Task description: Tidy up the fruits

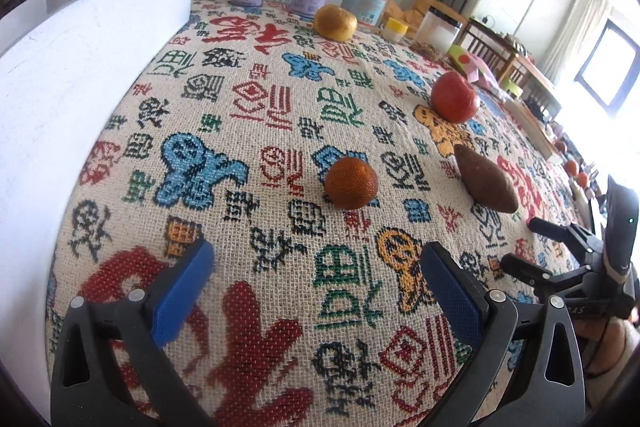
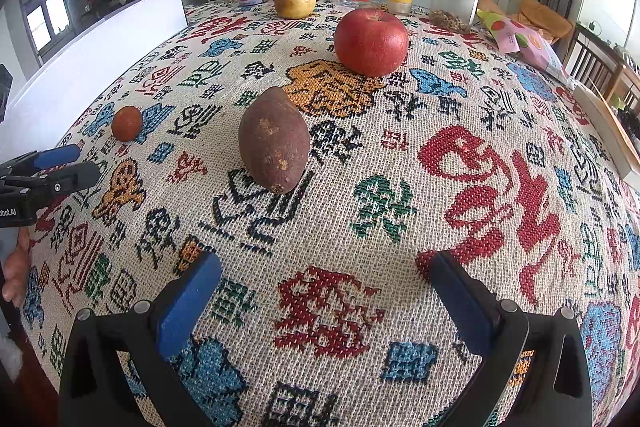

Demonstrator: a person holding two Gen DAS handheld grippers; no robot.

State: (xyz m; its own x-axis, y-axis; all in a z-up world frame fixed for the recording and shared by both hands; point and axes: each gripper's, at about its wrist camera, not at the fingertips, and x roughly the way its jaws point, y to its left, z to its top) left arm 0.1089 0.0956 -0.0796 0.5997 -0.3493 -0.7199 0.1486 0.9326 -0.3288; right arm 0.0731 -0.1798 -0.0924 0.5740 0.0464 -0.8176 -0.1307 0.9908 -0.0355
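A patterned cloth [image 2: 400, 155] covers the table. Both grippers hover low at its near edge, jaws spread wide, holding nothing. Ahead of the left gripper [image 1: 316, 287] sits a small orange [image 1: 351, 182]; ahead of the right gripper [image 2: 326, 291] lies a sweet potato [image 2: 274, 139], with a red apple [image 2: 371, 41] farther back and a yellow fruit [image 2: 295, 2] farthest. A white tray [image 1: 80, 67] stands far left. Nothing seems sorted yet; next, probably, is reaching forward to close on the nearest fruit.
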